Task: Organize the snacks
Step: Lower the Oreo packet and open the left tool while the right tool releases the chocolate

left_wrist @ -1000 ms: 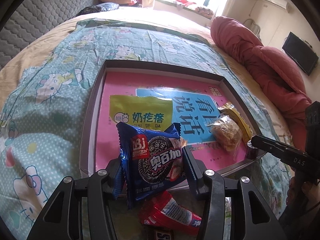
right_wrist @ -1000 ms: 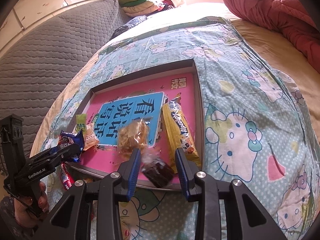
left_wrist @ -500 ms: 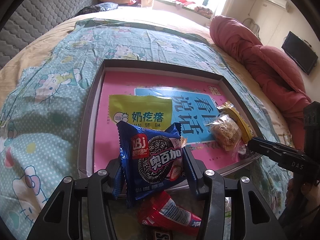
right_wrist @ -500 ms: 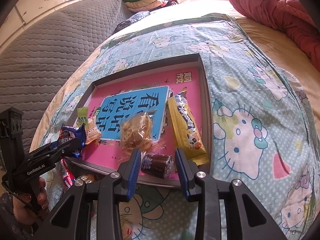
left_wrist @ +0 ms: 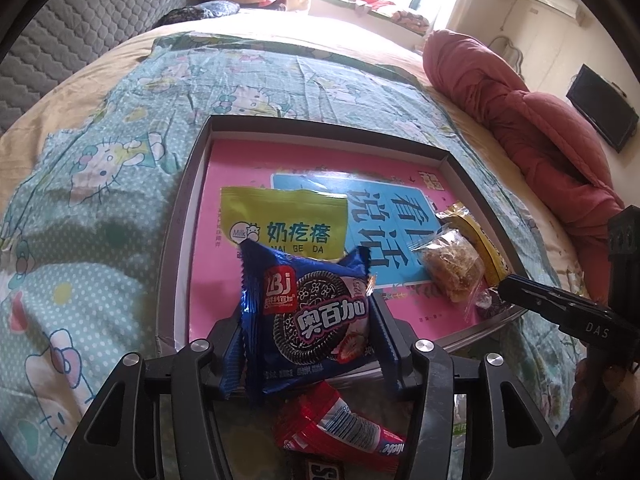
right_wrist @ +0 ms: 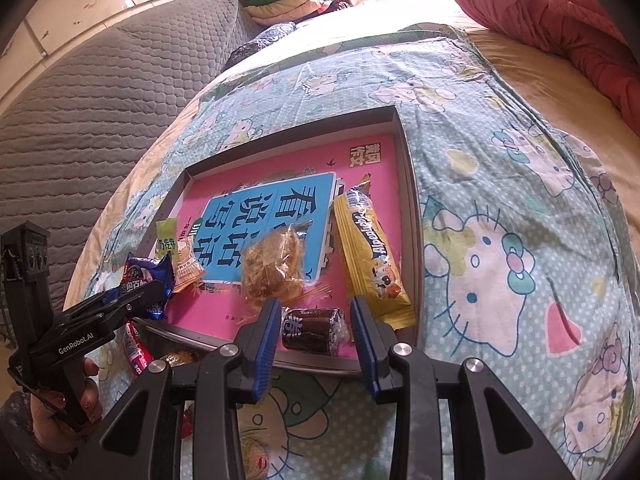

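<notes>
1. Right wrist view shows the bed under a Hello Kitty sheet (right_wrist: 500,208), and on it a shallow grey tray (right_wrist: 416,240) lined with a pink and blue picture board.
2. Along the tray's right edge lies a long yellow snack packet (right_wrist: 370,244); a clear bag of brown pastry (right_wrist: 272,268) sits mid-tray, and a yellow-green milk snack bag (left_wrist: 284,220) lies toward the left edge.
3. The left gripper (left_wrist: 308,320) is clamped on a blue sandwich-cookie pack (left_wrist: 308,316), held over the tray's near edge. A red wrapped snack (left_wrist: 340,432) lies on the sheet below it, outside the tray.
4. The right gripper (right_wrist: 314,320) has its jaws apart around a small dark roll in clear wrap (right_wrist: 314,330), which lies flat at the tray's near right corner; neither finger seems to touch it.
5. A good finish, I judge: back the right gripper straight out without dragging the roll, then lower the cookie pack flat into the open pink area near the left edge before loosening.
6. Compared with a second ago, the roll has gone from being pinched at the near rim to resting inside, and the jaws have widened. The left gripper has barely shifted.
</notes>
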The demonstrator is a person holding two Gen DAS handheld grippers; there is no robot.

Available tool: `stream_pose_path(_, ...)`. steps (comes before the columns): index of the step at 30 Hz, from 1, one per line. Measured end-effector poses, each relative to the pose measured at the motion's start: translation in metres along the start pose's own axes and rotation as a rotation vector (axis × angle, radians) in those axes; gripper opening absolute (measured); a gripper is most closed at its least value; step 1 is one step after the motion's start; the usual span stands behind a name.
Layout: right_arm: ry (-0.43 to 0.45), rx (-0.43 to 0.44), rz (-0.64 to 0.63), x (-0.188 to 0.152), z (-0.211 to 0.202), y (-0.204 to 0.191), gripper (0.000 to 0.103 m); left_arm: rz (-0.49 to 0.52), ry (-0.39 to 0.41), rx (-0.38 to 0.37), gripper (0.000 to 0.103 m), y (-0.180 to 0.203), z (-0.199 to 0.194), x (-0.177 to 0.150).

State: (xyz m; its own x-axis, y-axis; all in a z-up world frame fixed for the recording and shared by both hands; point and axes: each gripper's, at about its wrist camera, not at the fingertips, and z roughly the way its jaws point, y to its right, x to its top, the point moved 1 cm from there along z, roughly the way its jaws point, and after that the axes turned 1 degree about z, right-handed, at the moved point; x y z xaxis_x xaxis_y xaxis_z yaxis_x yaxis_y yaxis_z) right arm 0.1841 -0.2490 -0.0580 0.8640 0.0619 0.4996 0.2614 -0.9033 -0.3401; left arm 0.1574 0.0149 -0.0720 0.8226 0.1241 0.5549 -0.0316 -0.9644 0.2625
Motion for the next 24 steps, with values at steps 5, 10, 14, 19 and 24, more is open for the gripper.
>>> stream_pose_path(5, -0.001, 0.003, 0.005, 0.0, -0.001, 0.001, 0.036, -0.005, -0.007, -0.003, 0.06, -0.001, 0.001, 0.0)
stream_pose_path(10, 0.0, 0.002, 0.004, 0.001, -0.001, 0.001, 0.036, 0.003, -0.008, -0.005, 0.06, 0.002, -0.001, 0.0)
stream_pose_path(14, 0.014, 0.004, 0.003, 0.001, -0.004, 0.0, 0.037, 0.006, -0.002, -0.015, 0.062, 0.005, -0.006, 0.001)
stream_pose_path(19, 0.033, 0.012, 0.0, 0.003, -0.008, -0.001, 0.04, 0.003, 0.007, -0.019, 0.065, 0.004, -0.01, 0.003)
stream_pose_path(24, 0.034, 0.012, -0.002, 0.003, -0.009, -0.001, 0.042, -0.003, 0.012, -0.019, 0.065, 0.003, -0.016, 0.006)
